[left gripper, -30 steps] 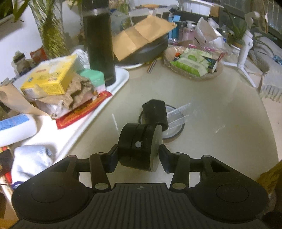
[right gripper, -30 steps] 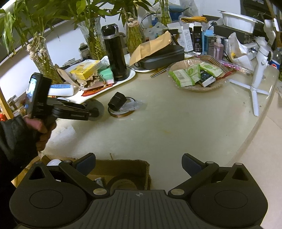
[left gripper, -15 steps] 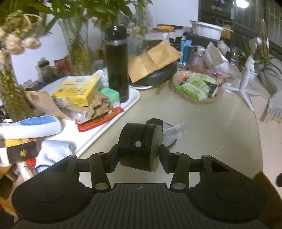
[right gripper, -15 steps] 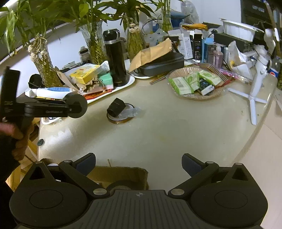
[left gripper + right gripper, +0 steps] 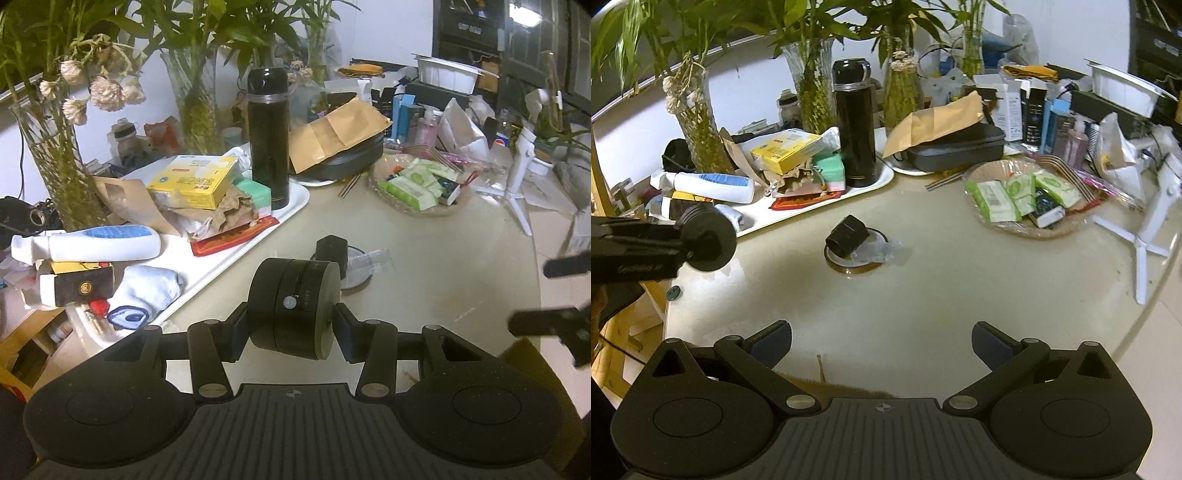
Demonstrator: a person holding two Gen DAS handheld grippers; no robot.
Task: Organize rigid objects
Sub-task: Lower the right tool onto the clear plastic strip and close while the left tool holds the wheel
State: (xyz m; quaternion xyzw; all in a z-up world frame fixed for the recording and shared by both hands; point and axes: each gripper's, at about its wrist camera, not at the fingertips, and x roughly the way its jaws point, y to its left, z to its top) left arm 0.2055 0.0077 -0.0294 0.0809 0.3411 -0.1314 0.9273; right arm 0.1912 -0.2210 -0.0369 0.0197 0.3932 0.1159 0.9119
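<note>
My left gripper point(image 5: 292, 314) is shut on a black round puck-shaped device point(image 5: 295, 308) with an OFF mark, held above the table's near edge. In the right wrist view the same device point(image 5: 708, 242) shows at the far left in the left gripper. A small black hexagonal cap point(image 5: 331, 248) lies on a round coaster with clear plastic wrap point(image 5: 364, 260); it also shows in the right wrist view point(image 5: 847, 236). My right gripper point(image 5: 881, 341) is open and empty, low over the table's near edge; its fingers point(image 5: 546, 323) show at the right of the left wrist view.
A white tray point(image 5: 295, 201) at back left holds a black thermos point(image 5: 268, 138), yellow box point(image 5: 194, 181), lotion bottle point(image 5: 99, 243) and sock point(image 5: 147, 291). A woven basket of packets point(image 5: 1019, 201), white tripod point(image 5: 1152, 225), vases and a cardboard box edge point(image 5: 846, 387) surround the beige table point(image 5: 942, 295).
My left gripper has risen and pulled back toward the near-left with the black device. The right gripper has shifted forward over the table, so less of the cardboard box shows.
</note>
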